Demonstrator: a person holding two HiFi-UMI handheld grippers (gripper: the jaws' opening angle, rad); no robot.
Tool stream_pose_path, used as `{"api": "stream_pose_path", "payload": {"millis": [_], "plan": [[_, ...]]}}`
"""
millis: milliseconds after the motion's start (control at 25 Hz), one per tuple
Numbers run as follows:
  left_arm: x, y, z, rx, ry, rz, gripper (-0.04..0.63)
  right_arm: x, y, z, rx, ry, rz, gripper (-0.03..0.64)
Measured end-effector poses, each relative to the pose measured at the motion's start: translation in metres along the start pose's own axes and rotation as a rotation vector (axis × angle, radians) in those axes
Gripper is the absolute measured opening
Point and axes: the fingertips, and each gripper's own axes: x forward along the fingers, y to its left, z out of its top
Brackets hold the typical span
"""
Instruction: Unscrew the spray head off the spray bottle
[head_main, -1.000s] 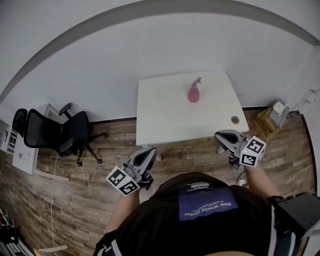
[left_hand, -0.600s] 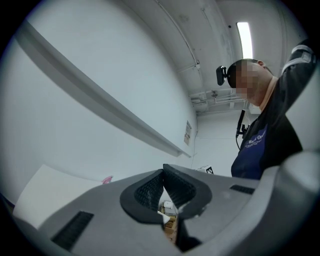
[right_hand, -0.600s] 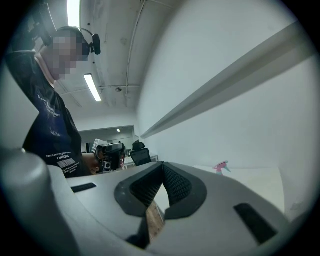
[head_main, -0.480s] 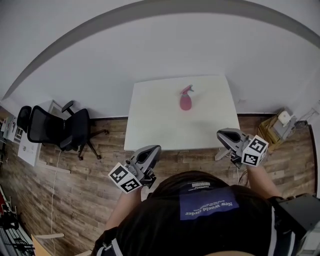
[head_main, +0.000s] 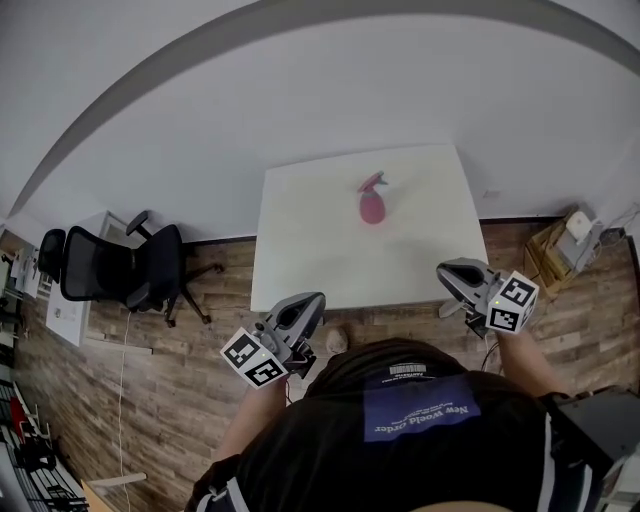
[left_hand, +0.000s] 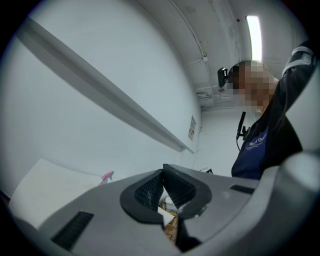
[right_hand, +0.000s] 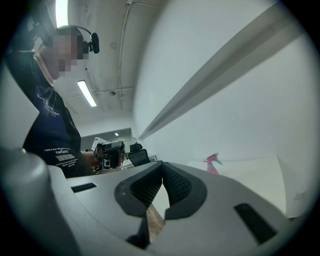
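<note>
Approach stage: the spray bottle (head_main: 372, 206) is not yet reached.
It stands upright toward the far edge of the worktop (head_main: 300, 260). The left tool (head_main: 308, 303) and right tool (head_main: 450, 272), both closed and empty, would need to be opened and brought to its body and spray head (head_main: 373, 181).

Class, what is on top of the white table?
One pink spray bottle, upright, towards the far edge; nothing else stands there. Whatever lies under the tabletop is hidden.
</note>
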Motion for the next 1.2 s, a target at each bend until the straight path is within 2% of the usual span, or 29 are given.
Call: {"api": "stream_pose_path", "payload": {"millis": [160, 320, 480, 640, 840, 1040, 1200], "plan": [[0.004, 0.034, 0.008, -0.011, -0.002, -0.057, 0.003, 0.025, -0.005, 0.007, -0.033, 0.019, -0.033, -0.005], [0.010, 0.077, 0.017, -0.007, 0.017, -0.136, 0.003, 0.053, -0.019, 0.016, -0.045, 0.020, -0.115, -0.005], [0.014, 0.124, 0.043, 0.003, 0.029, -0.214, 0.003, 0.096, -0.026, 0.032, -0.060, 0.020, -0.172, -0.005], [0.006, 0.167, 0.066, 0.002, 0.024, -0.255, 0.003, 0.145, -0.026, 0.050, -0.080, 0.011, -0.198, -0.005], [-0.014, 0.211, 0.077, -0.017, 0.014, -0.265, 0.003, 0.195, -0.023, 0.051, -0.089, 0.050, -0.201, -0.005], [-0.032, 0.251, 0.084, -0.039, -0.012, -0.228, 0.003, 0.235, -0.028, 0.058, -0.096, 0.071, -0.177, -0.005], [-0.037, 0.266, 0.086, -0.042, -0.027, -0.191, 0.003, 0.258, -0.035, 0.062, -0.108, 0.083, -0.123, -0.005]]}}
